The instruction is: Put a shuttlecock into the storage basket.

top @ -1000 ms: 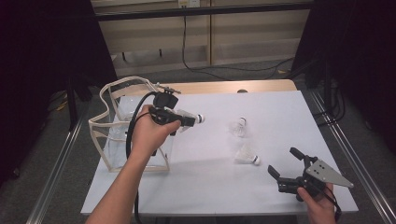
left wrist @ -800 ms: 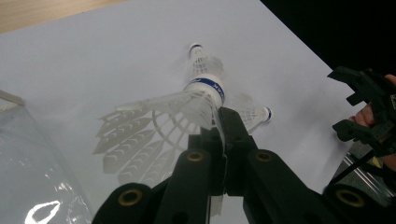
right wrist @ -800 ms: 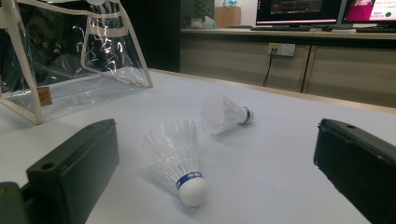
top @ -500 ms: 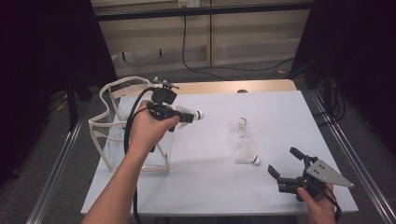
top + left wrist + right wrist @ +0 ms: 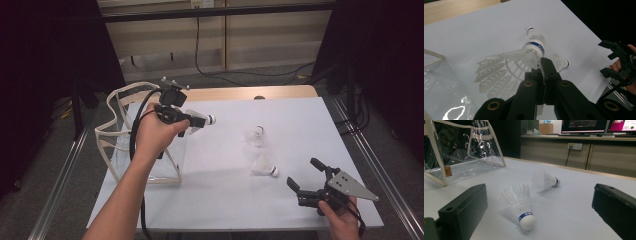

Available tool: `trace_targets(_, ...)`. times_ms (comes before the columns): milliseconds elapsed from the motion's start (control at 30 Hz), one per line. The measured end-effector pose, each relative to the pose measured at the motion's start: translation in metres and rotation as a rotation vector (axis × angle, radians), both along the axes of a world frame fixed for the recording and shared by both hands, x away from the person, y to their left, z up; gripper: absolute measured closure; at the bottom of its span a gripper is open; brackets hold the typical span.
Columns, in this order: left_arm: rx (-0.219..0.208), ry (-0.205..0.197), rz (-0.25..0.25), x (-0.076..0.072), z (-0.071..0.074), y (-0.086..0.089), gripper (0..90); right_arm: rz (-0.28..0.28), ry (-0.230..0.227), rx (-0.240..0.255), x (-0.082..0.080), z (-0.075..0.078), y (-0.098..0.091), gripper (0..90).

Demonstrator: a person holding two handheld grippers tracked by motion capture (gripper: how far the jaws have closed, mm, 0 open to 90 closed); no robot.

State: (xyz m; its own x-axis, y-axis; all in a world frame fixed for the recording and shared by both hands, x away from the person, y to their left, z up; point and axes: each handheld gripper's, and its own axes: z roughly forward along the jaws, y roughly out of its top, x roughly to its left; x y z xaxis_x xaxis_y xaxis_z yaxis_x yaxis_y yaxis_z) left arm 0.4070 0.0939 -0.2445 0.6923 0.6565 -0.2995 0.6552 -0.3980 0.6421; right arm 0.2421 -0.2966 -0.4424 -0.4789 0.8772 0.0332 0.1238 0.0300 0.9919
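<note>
My left gripper [image 5: 189, 121] is raised above the table's left half, beside a clear bag [image 5: 125, 137] with beige trim. It is shut on the feather skirt of a white shuttlecock [image 5: 202, 119], whose cork points right. In the left gripper view the jaws [image 5: 541, 65] pinch the feathers of that shuttlecock [image 5: 524, 53]. Two more shuttlecocks lie on the white table, one farther [image 5: 255, 137] and one nearer [image 5: 265, 167]. My right gripper [image 5: 306, 175] rests open at the front right, with the near shuttlecock [image 5: 520, 202] just ahead of its jaws [image 5: 540, 195] and the far shuttlecock [image 5: 544, 181] behind it.
The white tabletop [image 5: 300, 120] ends in a wooden strip at the back and metal rails at both sides. The clear bag [image 5: 461, 152] stands upright at the left edge. A cable trails from the left gripper down over the forearm.
The left gripper with its shuttlecock has drifted slightly up and toward the bag. The right gripper and both loose shuttlecocks have stayed where they were.
</note>
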Motion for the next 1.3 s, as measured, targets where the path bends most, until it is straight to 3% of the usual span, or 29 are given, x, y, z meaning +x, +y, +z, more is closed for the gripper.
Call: trace_targets(1300, 0.017, -0.024, 0.046, 0.012, 0.018, 0.020, 90.0, -0.001, -0.001, 0.000, 0.000, 0.000, 0.000, 0.0)
